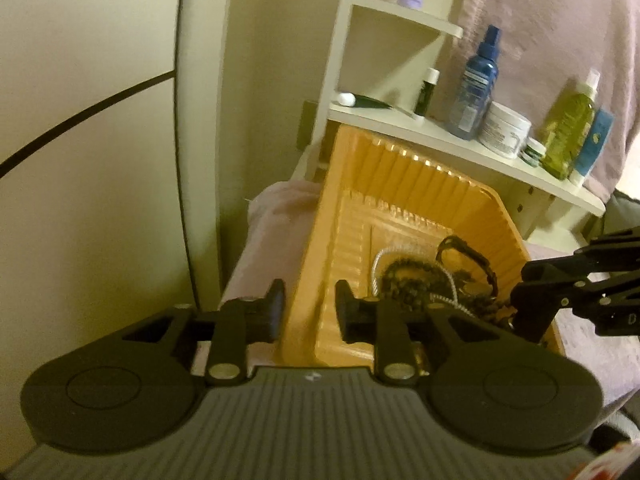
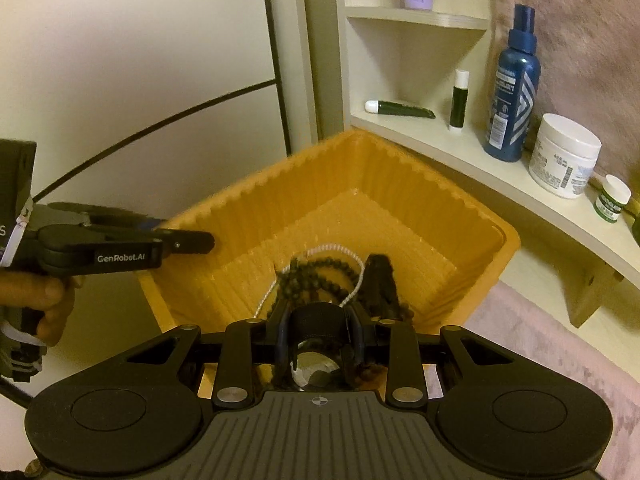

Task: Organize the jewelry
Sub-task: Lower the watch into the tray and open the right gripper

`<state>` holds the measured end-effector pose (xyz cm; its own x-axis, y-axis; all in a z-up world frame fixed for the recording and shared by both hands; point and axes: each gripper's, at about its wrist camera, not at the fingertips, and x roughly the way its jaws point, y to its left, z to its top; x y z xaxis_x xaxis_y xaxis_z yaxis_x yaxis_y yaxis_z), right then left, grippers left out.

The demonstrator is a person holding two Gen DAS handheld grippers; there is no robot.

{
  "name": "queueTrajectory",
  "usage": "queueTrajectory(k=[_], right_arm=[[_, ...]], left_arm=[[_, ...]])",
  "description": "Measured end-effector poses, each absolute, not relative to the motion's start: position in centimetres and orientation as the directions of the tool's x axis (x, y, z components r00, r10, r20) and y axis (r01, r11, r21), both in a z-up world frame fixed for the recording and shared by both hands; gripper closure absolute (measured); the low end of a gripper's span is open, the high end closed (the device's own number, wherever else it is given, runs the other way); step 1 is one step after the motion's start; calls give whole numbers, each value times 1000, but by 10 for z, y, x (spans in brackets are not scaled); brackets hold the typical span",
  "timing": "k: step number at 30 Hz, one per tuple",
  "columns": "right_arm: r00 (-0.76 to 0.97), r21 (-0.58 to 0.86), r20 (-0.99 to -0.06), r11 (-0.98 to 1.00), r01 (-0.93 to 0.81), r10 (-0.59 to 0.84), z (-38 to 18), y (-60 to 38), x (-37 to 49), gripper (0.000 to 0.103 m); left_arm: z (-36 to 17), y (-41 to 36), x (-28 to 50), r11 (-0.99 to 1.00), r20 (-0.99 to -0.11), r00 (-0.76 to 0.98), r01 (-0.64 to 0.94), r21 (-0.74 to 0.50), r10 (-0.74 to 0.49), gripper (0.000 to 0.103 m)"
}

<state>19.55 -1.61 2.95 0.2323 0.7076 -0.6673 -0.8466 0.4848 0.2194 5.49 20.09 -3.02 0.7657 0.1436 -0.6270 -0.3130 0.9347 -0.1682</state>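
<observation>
Tray: I see the ribbed orange plastic tray (image 2: 472,216) mid-frame, below the cream shelf (image 2: 460,148) of bottles.
Already in: a dark beaded necklace (image 2: 320,276), a white bead strand (image 2: 340,249) and dark braided bands (image 1: 468,256) lie tangled on its floor.
Left hand-held gripper (image 1: 310,312): fingers apart, nothing between them, over the tray's left wall.
Right hand-held gripper (image 2: 318,338): clamped on a dark ring-shaped piece (image 2: 318,320), low over the pile.
Left to do: I judge this piece not yet released; any other loose jewelry is out of view.
</observation>
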Motion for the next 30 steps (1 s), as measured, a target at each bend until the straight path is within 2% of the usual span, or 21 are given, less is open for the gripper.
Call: queueTrajectory(k=[19, 22, 25, 30], right_arm=[[230, 235, -669, 494, -837, 707, 18, 19, 202, 70], [240, 253, -660, 511, -821, 712, 15, 18, 207, 64], [259, 264, -641, 524, -810, 723, 16, 15, 210, 47], [285, 270, -633, 550, -790, 719, 19, 7, 214, 38]], left_arm=[[-26, 211, 46, 930, -613, 774, -326, -169, 160, 77], [-26, 211, 44, 930, -613, 774, -326, -168, 161, 77], [-26, 211, 45, 931, -615, 772, -325, -166, 160, 77], [-26, 210, 44, 931, -615, 772, -325, -163, 162, 76]])
